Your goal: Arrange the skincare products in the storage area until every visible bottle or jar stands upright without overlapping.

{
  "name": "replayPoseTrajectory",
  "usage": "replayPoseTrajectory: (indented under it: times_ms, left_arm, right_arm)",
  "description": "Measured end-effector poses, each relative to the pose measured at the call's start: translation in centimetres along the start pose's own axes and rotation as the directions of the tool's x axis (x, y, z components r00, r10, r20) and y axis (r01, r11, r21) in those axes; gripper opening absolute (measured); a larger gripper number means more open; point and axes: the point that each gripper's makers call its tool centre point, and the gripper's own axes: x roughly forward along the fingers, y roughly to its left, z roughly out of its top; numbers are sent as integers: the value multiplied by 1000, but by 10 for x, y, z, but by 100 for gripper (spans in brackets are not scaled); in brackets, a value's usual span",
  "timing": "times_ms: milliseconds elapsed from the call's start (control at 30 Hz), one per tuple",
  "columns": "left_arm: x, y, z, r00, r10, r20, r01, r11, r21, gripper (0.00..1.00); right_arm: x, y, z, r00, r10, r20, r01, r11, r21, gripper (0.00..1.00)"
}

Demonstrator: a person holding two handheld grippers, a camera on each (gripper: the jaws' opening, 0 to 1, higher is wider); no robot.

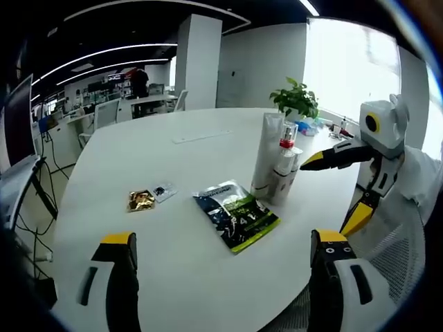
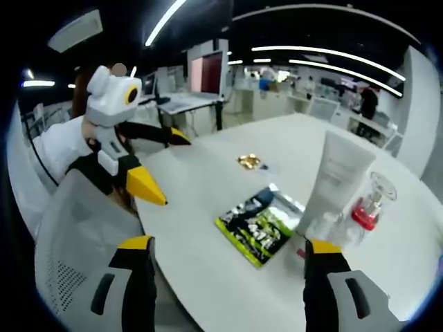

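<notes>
Two hand-held tools hover over a white round desk [image 1: 138,159] w/ skincare items grouped toward 2 o'clock in the left gripper view. Left tool [image 1: 225,245]: jaws wide apart, nothing between them, well short of the products. Right tool [image 2: 232,252]: jaws also apart, empty, its right jaw just beside the base of the tall white tube [image 2: 338,181], near 3 o'clock in the right gripper view.

Step in hand, by the look of it: approach, pre-grasp; no item gripped yet. The tube and the clear bottle w/ red collar [image 2: 370,204] stand upright but crowd each other, touching or nearly so; can't tell which. Next move likely calls for closing on one of the pair and setting it apart w/o tipping its neighbour.

Count: 1 tall tube, 1 red-collared bottle, 1 green-and-black sachet [image 1: 236,214] lying flat at centre, 1 gold foil packet [image 1: 140,200], 1 small pale packet [image 1: 164,191] beside it, 1 potted plant [image 1: 296,99] behind.
</notes>
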Motion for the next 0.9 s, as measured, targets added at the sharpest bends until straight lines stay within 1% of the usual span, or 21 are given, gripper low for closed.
replayPoseTrajectory:
  times_ms: [100, 200, 267, 367, 467, 700, 833, 867, 900]
  left_arm:
    - [3, 4, -1, 1000, 1, -7, -1, 1000, -6, 97]
    - [5, 9, 1, 1000, 13, -4, -13, 1000, -9, 98]
    - [8, 11, 2, 1000, 1, -7, -1, 1000, -6, 94]
    - [12, 11, 1, 1000, -8, -14, 7, 1000, -23, 94]
    - [17, 11, 2, 1000, -17, -21, 17, 1000, -8, 92]
    - [25, 25, 6, 1000, -16, -19, 16, 1000, -5, 88]
    - [31, 34, 5, 1000, -22, -21, 22, 1000, -3, 82]
    - [33, 39, 4, 999, -24, -22, 24, 1000, -3, 80]
    - [32, 40, 5, 999, -24, -23, 24, 1000, -1, 79]
  right_arm:
    - [4, 1, 2, 1000, 13, 1, -13, 1000, 2, 81]
    - [8, 2, 2, 1000, 23, -6, -23, 1000, -1, 76]
    - [10, 3, 4, 999, 31, -5, -31, 1000, -2, 75]
    - [14, 6, 6, 999, 44, -3, -45, 999, -11, 71]
    - [19, 7, 8, 998, 59, -8, -60, 998, -12, 70]
    - [27, 5, 14, 997, 71, -12, -71, 997, -27, 66]
    - [33, 2, 19, 997, 71, -9, -72, 997, -32, 60]
    - [35, 2, 21, 997, 73, -9, -73, 997, -33, 60]
    - [36, 2, 22, 997, 75, -9, -75, 997, -34, 60]
